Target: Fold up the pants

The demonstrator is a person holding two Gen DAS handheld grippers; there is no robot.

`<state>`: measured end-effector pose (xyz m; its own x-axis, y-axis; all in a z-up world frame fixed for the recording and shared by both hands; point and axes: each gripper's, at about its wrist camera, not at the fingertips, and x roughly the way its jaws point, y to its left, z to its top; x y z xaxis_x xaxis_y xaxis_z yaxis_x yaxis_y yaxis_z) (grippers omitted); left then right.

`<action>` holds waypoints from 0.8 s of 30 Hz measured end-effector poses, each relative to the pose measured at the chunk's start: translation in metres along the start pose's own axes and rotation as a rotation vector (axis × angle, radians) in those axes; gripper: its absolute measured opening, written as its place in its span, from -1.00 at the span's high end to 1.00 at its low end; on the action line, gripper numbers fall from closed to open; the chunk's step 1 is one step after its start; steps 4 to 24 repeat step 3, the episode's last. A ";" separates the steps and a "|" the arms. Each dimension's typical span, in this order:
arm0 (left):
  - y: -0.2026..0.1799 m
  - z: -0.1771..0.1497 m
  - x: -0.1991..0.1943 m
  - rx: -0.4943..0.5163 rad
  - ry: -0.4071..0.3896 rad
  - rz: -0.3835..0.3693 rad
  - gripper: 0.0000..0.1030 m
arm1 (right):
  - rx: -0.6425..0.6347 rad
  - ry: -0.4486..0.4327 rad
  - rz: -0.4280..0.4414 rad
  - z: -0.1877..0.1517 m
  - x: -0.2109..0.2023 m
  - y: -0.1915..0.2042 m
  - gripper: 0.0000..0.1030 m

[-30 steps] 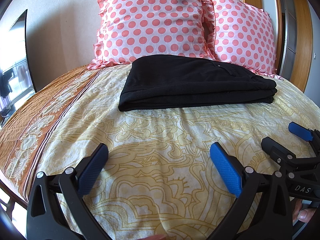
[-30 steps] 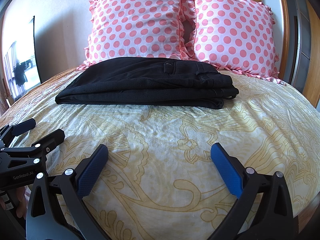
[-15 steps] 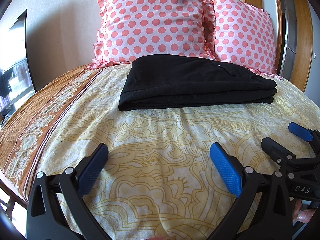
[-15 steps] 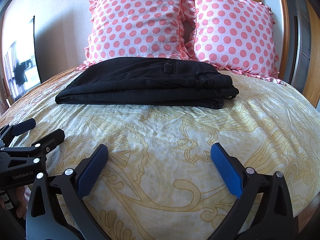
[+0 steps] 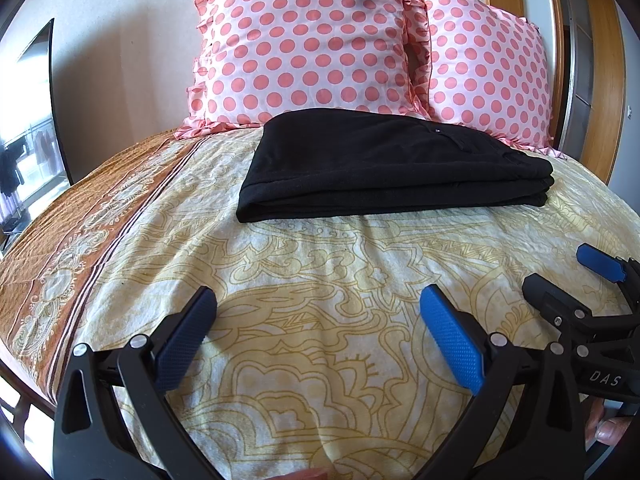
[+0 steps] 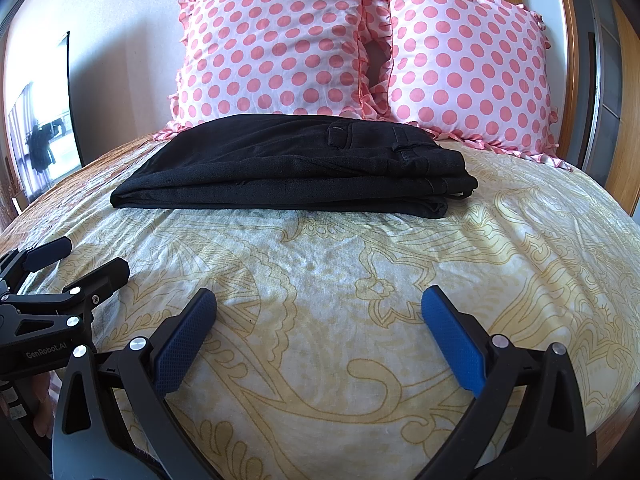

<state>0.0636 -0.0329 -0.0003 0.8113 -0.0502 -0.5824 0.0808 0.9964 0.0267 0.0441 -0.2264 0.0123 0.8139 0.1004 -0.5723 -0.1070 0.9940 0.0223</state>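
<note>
Black pants [image 5: 384,168] [image 6: 296,172] lie folded in a flat stack on the yellow patterned bedspread [image 5: 320,264], just in front of the pillows. My left gripper [image 5: 318,304] is open, low over the bedspread and well short of the pants, with nothing between its blue pads. My right gripper [image 6: 318,304] is open too, equally far back from the stack. In the left wrist view the right gripper [image 5: 568,276] shows at the right edge; in the right wrist view the left gripper [image 6: 80,258] shows at the left edge.
Two pink polka-dot pillows [image 5: 308,44] [image 6: 464,60] lean against the wall behind the pants. A brown border band [image 5: 80,232] runs along the bed's left side. A wooden frame [image 5: 600,80] stands at the right, a window [image 6: 40,128] at the left.
</note>
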 end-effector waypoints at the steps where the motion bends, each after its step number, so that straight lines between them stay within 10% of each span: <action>1: 0.000 0.000 0.000 -0.001 0.001 0.000 -0.97 | 0.000 0.000 0.000 0.000 0.000 0.000 -0.97; 24: 0.000 0.000 0.000 -0.002 0.002 0.000 -0.97 | 0.000 0.000 0.000 0.000 0.000 0.000 -0.97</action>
